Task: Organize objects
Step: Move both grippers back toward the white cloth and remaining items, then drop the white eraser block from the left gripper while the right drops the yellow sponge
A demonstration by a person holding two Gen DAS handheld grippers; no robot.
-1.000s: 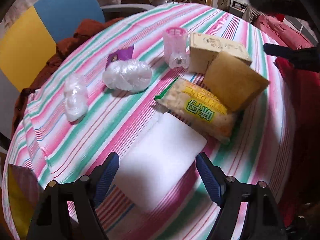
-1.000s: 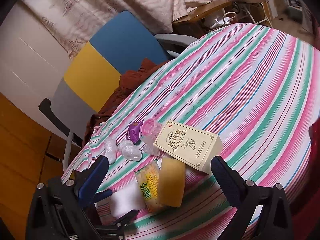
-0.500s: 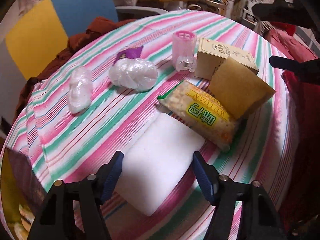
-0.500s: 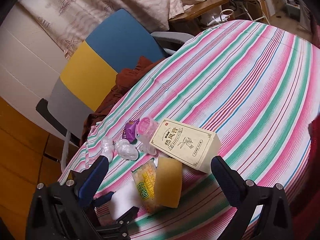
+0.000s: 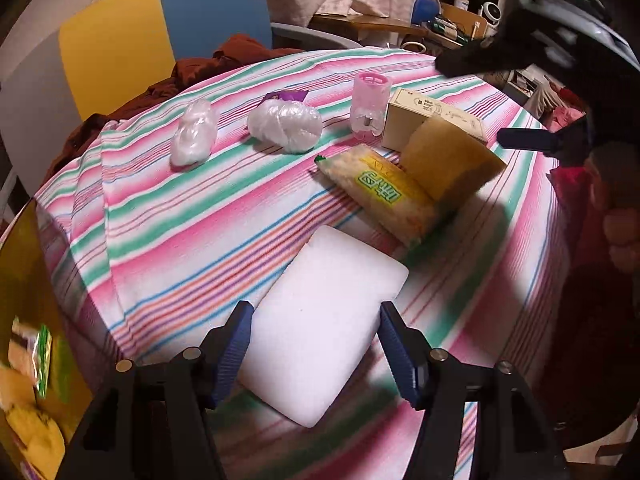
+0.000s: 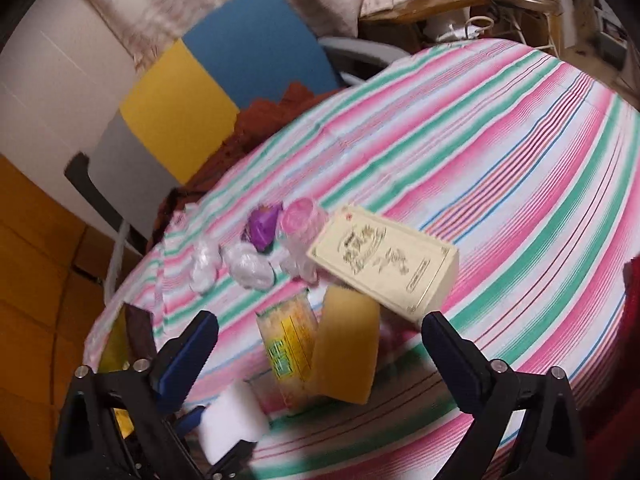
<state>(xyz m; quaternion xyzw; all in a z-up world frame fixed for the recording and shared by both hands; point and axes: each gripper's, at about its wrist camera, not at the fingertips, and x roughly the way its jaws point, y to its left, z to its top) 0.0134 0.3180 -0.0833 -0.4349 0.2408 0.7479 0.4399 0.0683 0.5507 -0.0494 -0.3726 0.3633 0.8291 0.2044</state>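
Note:
A white foam pad (image 5: pixel 320 320) lies flat near the front edge of the striped tablecloth (image 5: pixel 180 232). My left gripper (image 5: pixel 314 332) is shut on it, its blue fingers pressing both sides. The pad (image 6: pixel 232 420) also shows at the lower left of the right wrist view. Behind it lie a yellow cracker packet (image 5: pixel 384 196), a tilted yellow sponge (image 5: pixel 448 160) and a cream box (image 5: pixel 424 116). My right gripper (image 6: pixel 320 340) hangs open above the sponge (image 6: pixel 348 344) and the box (image 6: pixel 388 264), holding nothing.
A pink clear container (image 5: pixel 370 100), a purple packet (image 5: pixel 286 96) and two clear plastic bundles (image 5: pixel 286 124) (image 5: pixel 194 136) sit further back. A blue and yellow chair (image 5: pixel 160 32) with brown cloth stands behind the table. A yellow snack bag (image 5: pixel 28 360) is at the left edge.
My left gripper's fingers have closed in onto the white pad's sides. The right gripper has dropped lower and nearer to the box and sponge, still open.

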